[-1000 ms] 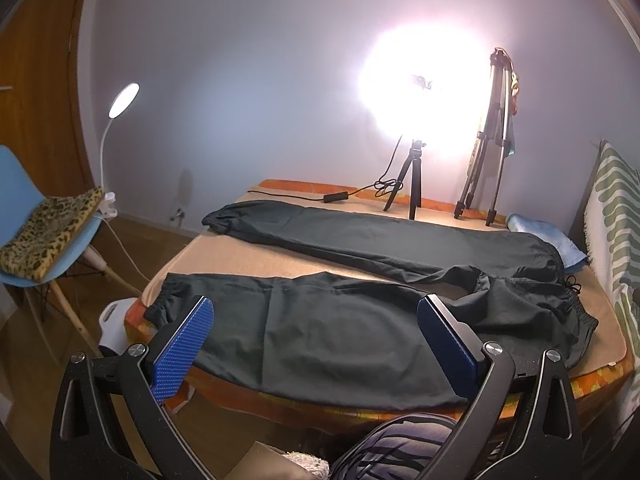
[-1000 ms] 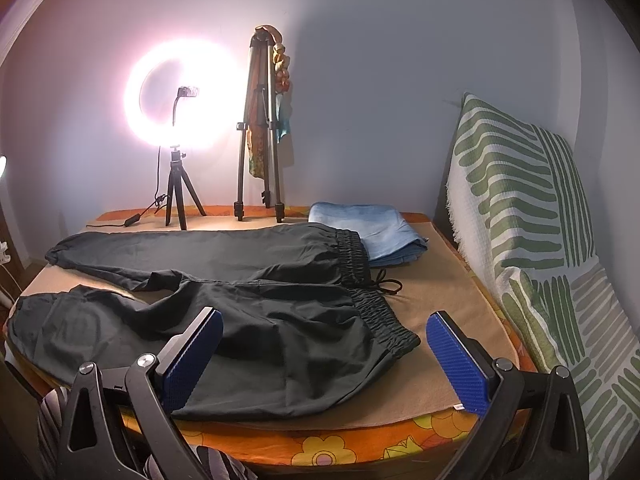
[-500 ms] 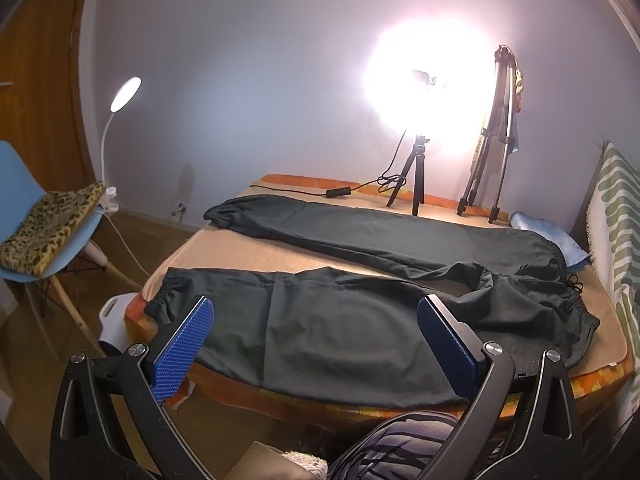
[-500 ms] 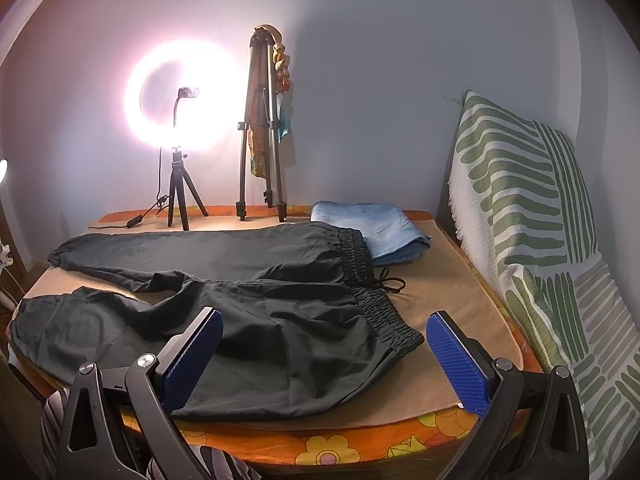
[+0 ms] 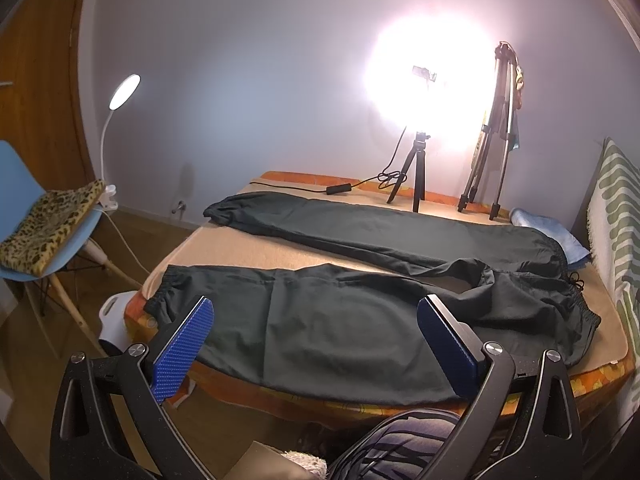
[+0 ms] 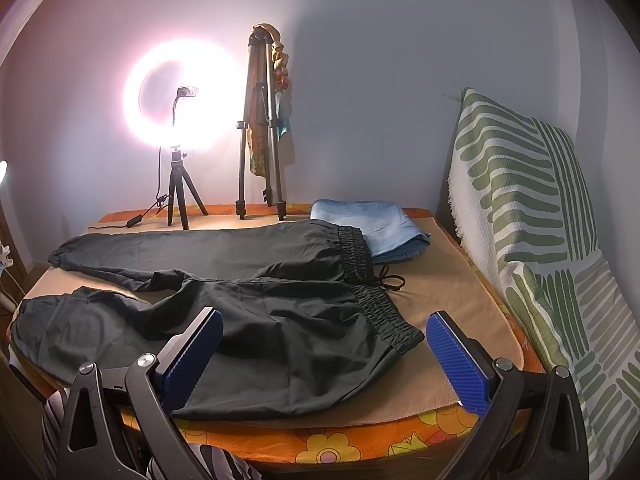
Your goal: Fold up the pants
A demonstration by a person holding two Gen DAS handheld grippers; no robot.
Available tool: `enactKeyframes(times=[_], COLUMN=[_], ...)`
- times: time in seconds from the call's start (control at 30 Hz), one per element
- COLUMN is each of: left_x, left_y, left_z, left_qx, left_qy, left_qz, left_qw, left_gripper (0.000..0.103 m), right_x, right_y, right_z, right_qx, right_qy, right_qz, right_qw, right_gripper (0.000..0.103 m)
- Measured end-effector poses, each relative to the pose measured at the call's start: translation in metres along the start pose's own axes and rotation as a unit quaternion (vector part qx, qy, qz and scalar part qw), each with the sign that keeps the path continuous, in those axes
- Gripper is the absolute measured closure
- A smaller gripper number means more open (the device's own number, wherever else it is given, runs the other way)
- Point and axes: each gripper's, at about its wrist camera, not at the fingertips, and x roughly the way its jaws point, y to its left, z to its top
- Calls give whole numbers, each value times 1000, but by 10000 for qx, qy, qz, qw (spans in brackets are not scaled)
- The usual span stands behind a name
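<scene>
Left wrist view shows the left claw [image 5: 314,344] spread wide, with nothing between its two blue pads. It hangs in the air just in front of the bed [image 5: 248,250], above the near edge. Under it lie the pants [image 5: 352,332], dark and flat on a tan cover. The near leg runs to the left, and its cuff sits at the left corner of the bed. The far leg lies apart from it, farther back, so the two legs make a long open V.

In the right wrist view, the right claw [image 6: 322,354] is spread wide too and pinches nothing. It hangs over the near edge of the bed, close to the waist end of the pants [image 6: 280,320]. The stretchy waistband points to the right, and a little string lies beside it. Behind the waist sits a folded blue cloth [image 6: 368,224]. A striped green cushion [image 6: 532,216] leans at the right. At the back stand a bright round lamp [image 6: 180,96] and a tall tripod [image 6: 262,128].

The job looks like it has not begun. The pants are spread out and no fold is made. Every fold is still to do, likely first laying one leg on the other.
</scene>
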Motion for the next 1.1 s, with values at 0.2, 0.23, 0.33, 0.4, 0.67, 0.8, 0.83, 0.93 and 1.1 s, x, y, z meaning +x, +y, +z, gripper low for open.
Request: enactKeyframes(times=[0.2,0.23,0.33,0.4,0.67,0.8,0.83,0.93,1.1], left_x=[0,0,0,0,-1,-1,-2,-3,-3], left_y=[0,0,1,2,3,5,5,5,9], left_z=[-1,-1,-1,-2,-3,-3,-3,-4,-3], left_qx=[1,-2,-1,4,3,7,10,14,-15], left_qy=[-10,-10,-10,-9,5,-7,-10,-21,-38], left_qz=[7,10,11,8,10,16,24,43,77], left_qw=[10000,10000,10000,10000,10000,10000,10000,10000,10000], left_gripper=[1,1,1,1,1,1,1,1,1], right_x=[-1,0,-1,-1,-2,-2,-2,-2,-5], right_y=[0,-1,-1,-2,-1,0,-1,-1,2], right_z=[0,0,0,0,-1,-1,-1,0,-3], right_qx=[16,12,3,10,20,24,23,25,17], right_qy=[-2,-3,-4,1,-6,-3,-3,-3,-42], right_qz=[3,2,3,5,4,9,11,19,26], right_qw=[10000,10000,10000,10000,10000,10000,10000,10000,10000], right_gripper=[0,0,0,0,0,0,0,0,0])
